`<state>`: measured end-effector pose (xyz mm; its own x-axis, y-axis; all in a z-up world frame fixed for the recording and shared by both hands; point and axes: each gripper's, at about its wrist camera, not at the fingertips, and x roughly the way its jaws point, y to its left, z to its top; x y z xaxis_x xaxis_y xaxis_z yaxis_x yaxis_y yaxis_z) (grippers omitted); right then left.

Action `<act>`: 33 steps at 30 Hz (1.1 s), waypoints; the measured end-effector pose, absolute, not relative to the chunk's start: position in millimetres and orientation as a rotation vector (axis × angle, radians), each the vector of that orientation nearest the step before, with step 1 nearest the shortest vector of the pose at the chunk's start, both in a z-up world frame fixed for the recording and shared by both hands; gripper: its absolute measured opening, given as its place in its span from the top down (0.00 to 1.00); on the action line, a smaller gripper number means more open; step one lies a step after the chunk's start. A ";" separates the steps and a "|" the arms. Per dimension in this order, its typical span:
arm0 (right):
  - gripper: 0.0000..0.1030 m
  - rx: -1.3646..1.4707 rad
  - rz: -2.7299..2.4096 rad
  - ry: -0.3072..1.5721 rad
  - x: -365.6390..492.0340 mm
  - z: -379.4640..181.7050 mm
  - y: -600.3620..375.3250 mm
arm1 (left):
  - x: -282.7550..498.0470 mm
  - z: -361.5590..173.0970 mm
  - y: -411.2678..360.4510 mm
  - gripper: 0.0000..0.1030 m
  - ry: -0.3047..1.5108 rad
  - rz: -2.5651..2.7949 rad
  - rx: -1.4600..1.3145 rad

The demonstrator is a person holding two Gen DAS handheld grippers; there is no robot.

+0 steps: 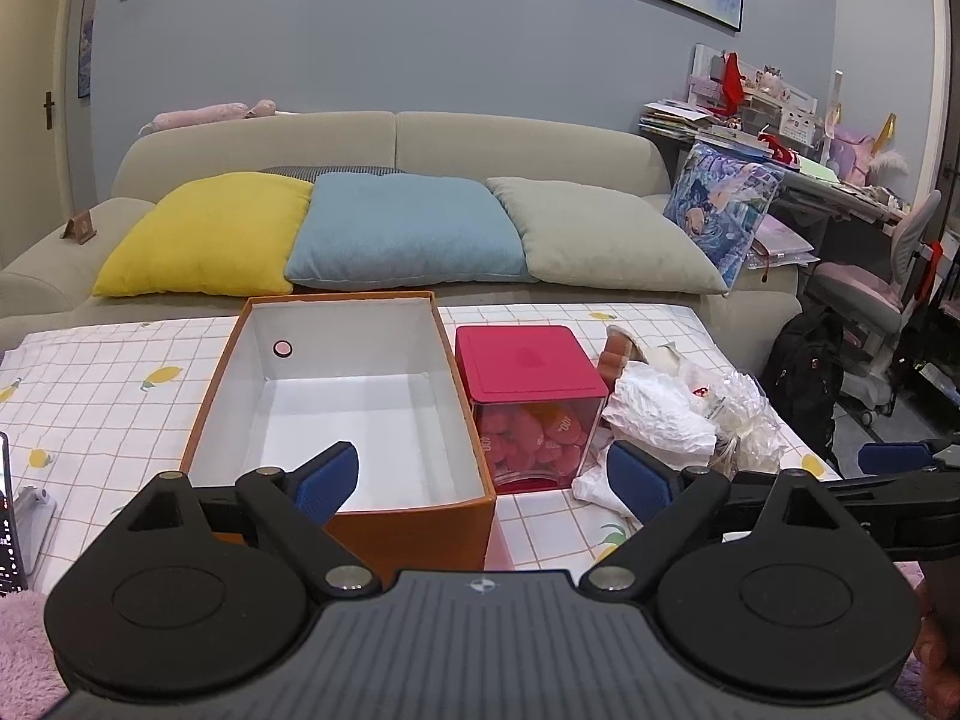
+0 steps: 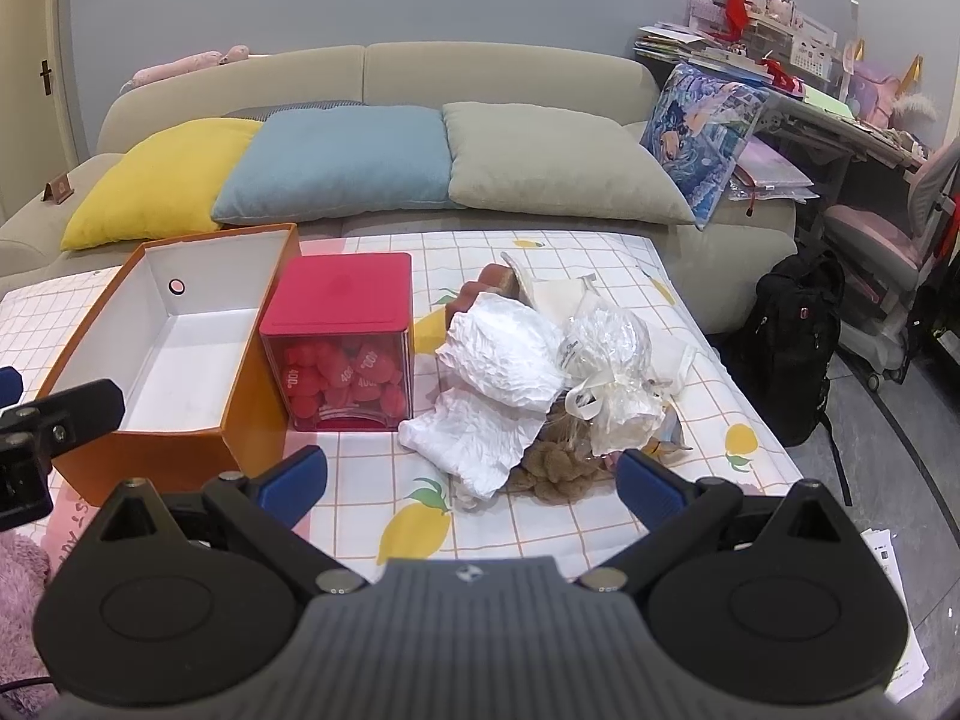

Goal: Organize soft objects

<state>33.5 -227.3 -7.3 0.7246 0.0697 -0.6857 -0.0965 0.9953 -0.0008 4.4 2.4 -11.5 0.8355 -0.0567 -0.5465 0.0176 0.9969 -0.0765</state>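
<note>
While both claws hang apart and hold nothing, I see left claw [image 1: 483,477] over the near end of the box [image 1: 336,396] | right claw [image 2: 471,483] just short of the soft pile [image 2: 540,372] at the table's [image 2: 600,516] right edge | red-lidded jar [image 2: 342,336] between box and pile, touching the box.

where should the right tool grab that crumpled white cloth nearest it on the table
Grip the loose lower flap of the crumpled white cloth, coming from the near side with the right tool, which is open and faces it. That flap lies flat on the table with a free edge, clear of the brown plush and the clear plastic bag; I would pinch a raised fold there.
</note>
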 end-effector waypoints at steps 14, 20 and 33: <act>0.03 -0.040 0.088 0.756 33.6 -5.9 -229.0 | 6.2 -11.5 2.4 0.00 0.595 -0.044 -0.061; 0.03 -0.043 0.086 0.755 34.2 -5.8 -228.3 | 6.2 -11.8 1.5 0.00 0.598 -0.043 -0.057; 0.03 -0.043 0.084 0.758 35.5 -6.4 -228.1 | 6.5 -12.1 2.2 0.00 0.600 -0.042 -0.058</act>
